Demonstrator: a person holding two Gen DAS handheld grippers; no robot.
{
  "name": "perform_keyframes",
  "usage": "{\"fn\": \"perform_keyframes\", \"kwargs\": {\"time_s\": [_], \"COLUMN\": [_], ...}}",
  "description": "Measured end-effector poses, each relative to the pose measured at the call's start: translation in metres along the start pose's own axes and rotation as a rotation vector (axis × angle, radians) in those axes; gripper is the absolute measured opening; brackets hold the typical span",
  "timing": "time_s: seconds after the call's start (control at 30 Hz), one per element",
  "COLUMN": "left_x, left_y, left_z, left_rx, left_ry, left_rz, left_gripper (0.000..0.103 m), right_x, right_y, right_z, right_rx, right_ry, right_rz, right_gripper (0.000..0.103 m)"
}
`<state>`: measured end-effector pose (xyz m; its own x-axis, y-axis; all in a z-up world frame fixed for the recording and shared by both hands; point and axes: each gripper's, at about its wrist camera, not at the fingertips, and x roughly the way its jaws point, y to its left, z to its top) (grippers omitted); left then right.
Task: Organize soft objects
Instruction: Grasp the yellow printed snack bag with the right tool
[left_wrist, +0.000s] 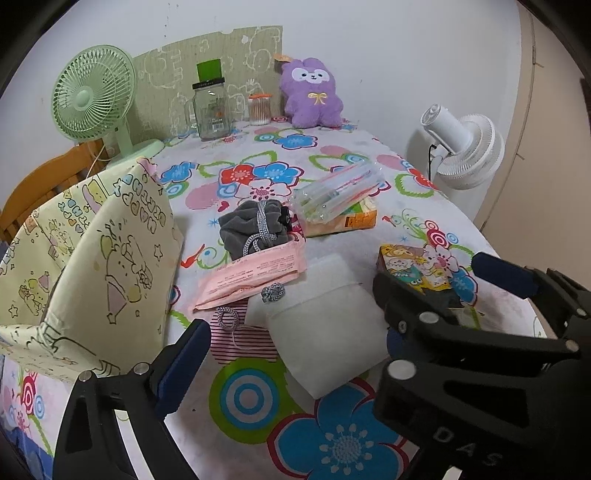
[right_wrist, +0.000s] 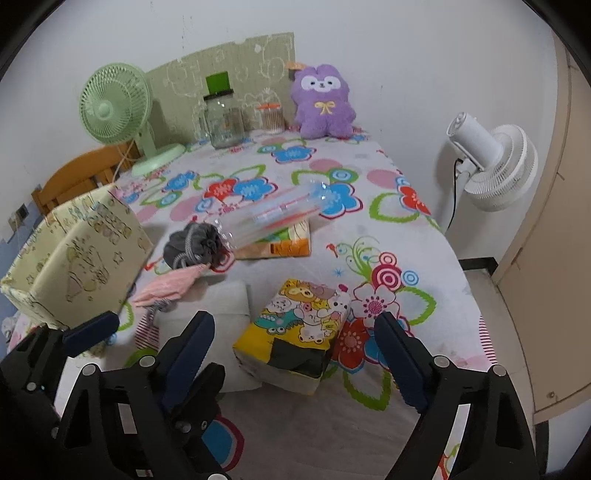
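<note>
Hovering over floral desk (right_wrist: 388, 236): both claws spread wide, nothing gripped. Right claw (right_wrist: 295, 354) straddles cartoon-print tissue pack (right_wrist: 295, 332); left claw (left_wrist: 336, 306) sits above white foam pad (left_wrist: 325, 332).

Tissue pack: judged light, squashy, film wrap likely slippery; take across short sides, mid-length.

Foam pad: compressible, light; pinch near edge.

Grey drawstring pouch (left_wrist: 255, 225): limp, lies on pink packet (left_wrist: 255, 273); grab by bunched neck.

Fabric storage box (left_wrist: 92, 258) stands open at left, probable destination.

Left edge walled by fabric bin (left_wrist: 92, 258); centre crowded by pouch (left_wrist: 255, 225), tissue pack (right_wrist: 295, 332); bare tablecloth (right_wrist: 406, 240) left at right.
</note>
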<state>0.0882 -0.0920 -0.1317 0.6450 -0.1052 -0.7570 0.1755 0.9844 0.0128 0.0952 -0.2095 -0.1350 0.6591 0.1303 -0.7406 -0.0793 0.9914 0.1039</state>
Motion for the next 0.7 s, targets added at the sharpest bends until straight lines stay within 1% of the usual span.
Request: {"fn": "perform_keyframes", "kwargs": {"time_s": [0.1, 0.2, 0.27, 0.47, 0.7], "left_x": [0.004, 0.006, 0.007, 0.009, 0.014], "left_y": [-0.001, -0.004, -0.007, -0.013, -0.02], "left_z": [0.0, 0.0, -0.001, 0.0, 0.005], "left_rx": [0.006, 0.02, 0.031, 0.047, 0.039], "left_ry": [0.008, 0.016, 0.022, 0.026, 0.032], "left_rz": [0.0, -0.001, -0.01, -0.015, -0.037], "left_gripper": [0.096, 0.096, 0.096, 0.096, 0.096], "right_x": [0.006, 0.012, 0.016, 0.017, 0.009], "right_y": [-0.001, -0.004, -0.006, -0.011, -0.024], "right_z": [-0.001, -0.003, -0.004, -0.007, -0.005], "right_rx": [0.01, 0.021, 0.034, 0.048, 0.066], "right_ry": [0.022, 0.048, 0.065, 0.063, 0.034], "right_rz": [0.01, 0.017, 0.034, 0.053, 0.026], "right_gripper": [0.085, 0.077, 0.066, 0.061, 0.061]}}
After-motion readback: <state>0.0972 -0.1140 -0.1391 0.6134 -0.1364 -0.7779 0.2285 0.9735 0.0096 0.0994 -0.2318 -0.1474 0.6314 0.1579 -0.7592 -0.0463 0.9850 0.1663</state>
